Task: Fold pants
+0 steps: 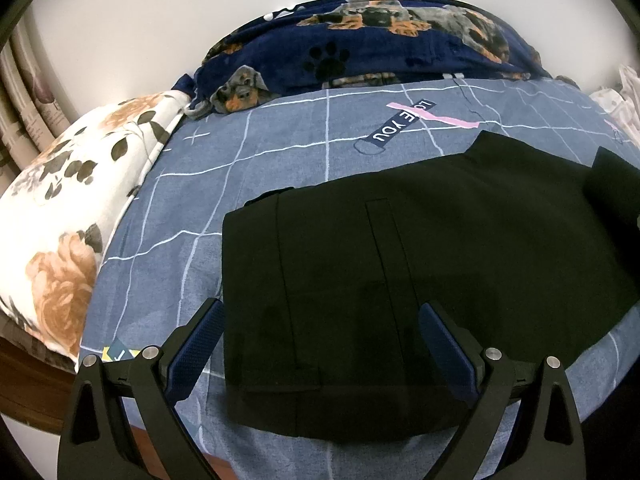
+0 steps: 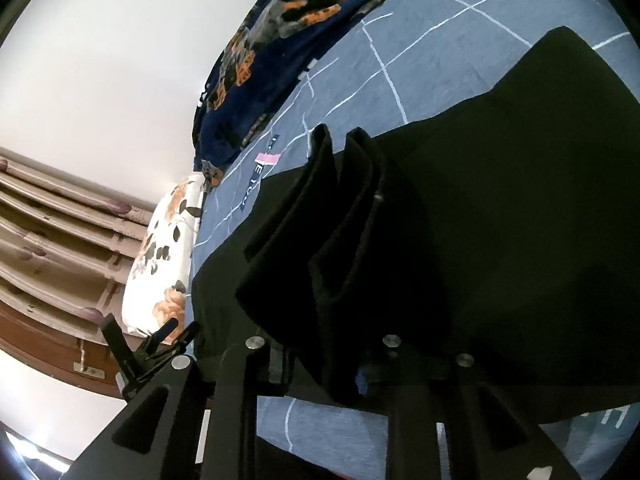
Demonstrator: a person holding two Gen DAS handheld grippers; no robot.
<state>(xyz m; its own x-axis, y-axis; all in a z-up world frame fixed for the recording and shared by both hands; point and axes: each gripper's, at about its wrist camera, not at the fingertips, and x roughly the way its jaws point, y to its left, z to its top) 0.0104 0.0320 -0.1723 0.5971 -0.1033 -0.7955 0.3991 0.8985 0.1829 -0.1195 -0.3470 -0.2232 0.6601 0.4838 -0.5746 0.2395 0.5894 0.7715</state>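
Observation:
Black pants [image 1: 440, 240] lie folded on the blue checked bed sheet [image 1: 280, 152], waistband end towards me. My left gripper [image 1: 322, 306] hovers open and wide over that near end, its blue pads [image 1: 200, 340] on either side of the cloth and not pressing it. In the right wrist view the pants [image 2: 500, 240] fill the middle, and a bunched fold [image 2: 332, 280] of several layers rises from between the fingers of my right gripper [image 2: 324, 364]. It is shut on that fold; the cloth hides its pads. The left gripper [image 2: 180, 330] shows small at the lower left.
A floral pillow [image 1: 80, 200] lies at the left end of the bed. A navy dog-print blanket [image 1: 380, 48] is heaped along the far side against a white wall. Striped curtains [image 2: 60, 240] hang beyond the pillow. The bed's near edge runs just under my grippers.

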